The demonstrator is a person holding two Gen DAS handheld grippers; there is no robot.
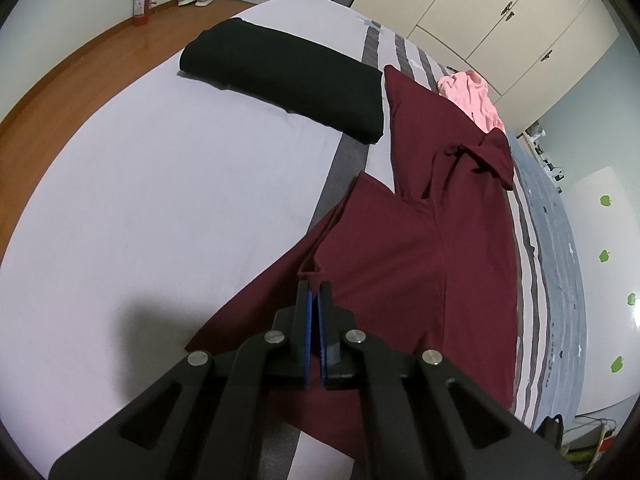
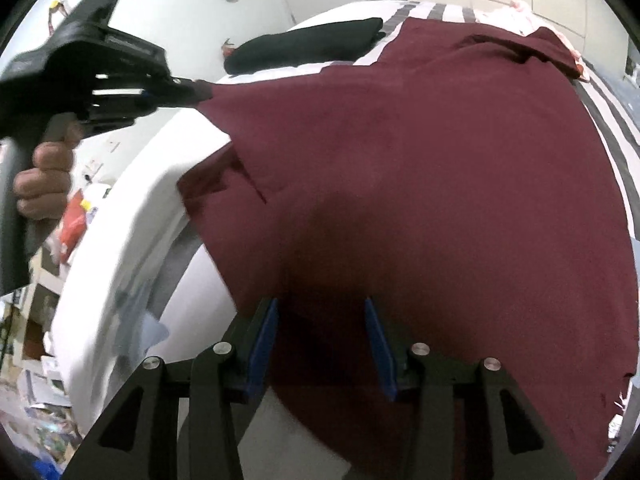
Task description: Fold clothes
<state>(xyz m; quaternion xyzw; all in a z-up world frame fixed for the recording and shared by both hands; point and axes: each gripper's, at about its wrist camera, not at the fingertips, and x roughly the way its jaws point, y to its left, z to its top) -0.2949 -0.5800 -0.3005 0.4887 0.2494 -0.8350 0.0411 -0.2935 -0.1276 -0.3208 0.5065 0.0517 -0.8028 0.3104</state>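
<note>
The maroon shirt (image 1: 404, 264) lies spread on the bed (image 1: 160, 200), collar toward twelve o'clock in the left wrist view, its body filling the middle and three o'clock side of the right wrist view. The left gripper (image 1: 314, 286) has its blue pads pressed together on a bunched edge of the shirt, which it lifts off the sheet; from the right wrist view the same gripper (image 2: 200, 90) sits at ten o'clock, pulling that edge taut, with a hand (image 2: 46, 176) round its grip at nine o'clock. The right gripper (image 2: 321, 308) hangs just over the shirt's lower part with its jaws spread wide, nothing between them. A folded black garment (image 1: 288, 76) rests on the bed at twelve o'clock, just beside the shirt; a pink garment (image 1: 472, 98) lies bunched at one o'clock, touching the collar end. A red extinguisher (image 1: 141, 2) stands at eleven o'clock; its label is too small to read.
</note>
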